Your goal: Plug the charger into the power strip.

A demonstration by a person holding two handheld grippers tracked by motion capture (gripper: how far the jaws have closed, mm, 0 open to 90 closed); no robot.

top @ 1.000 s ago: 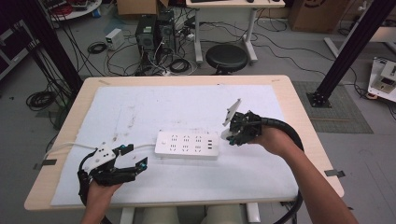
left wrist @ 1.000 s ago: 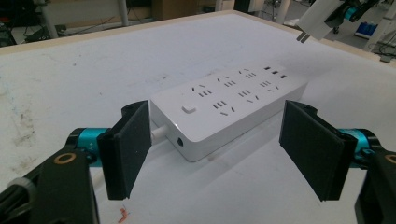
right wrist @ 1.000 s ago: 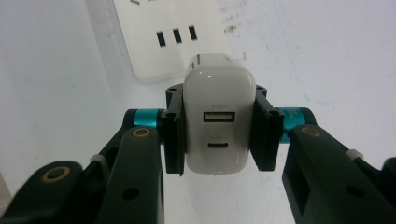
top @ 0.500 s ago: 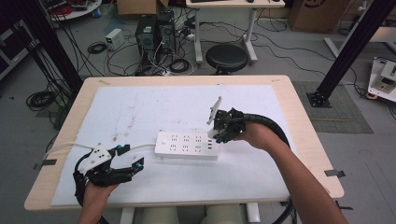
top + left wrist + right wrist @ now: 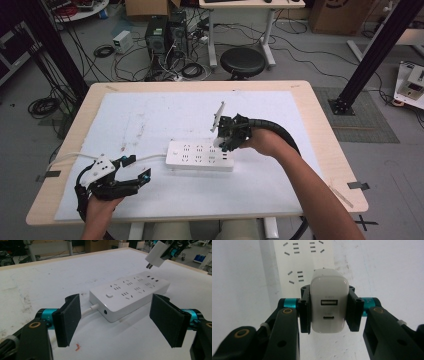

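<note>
- Two grippers are at work over the table, which is covered by a white sheet.
- The right gripper has its jaws clamped on the sides of a white charger; the charger's back face with its two ports looks up at the right gripper view.
- The charger hangs just above the right end of the white power strip, its two prongs pointing down at the sockets and not touching them, as the left gripper view shows it.
- The power strip lies flat near the middle of the table, its white cord running off its left end.
- The left gripper sits low at the table's near left corner, jaws apart with nothing between them, pointing at the strip's cord end, well apart from it.
</note>
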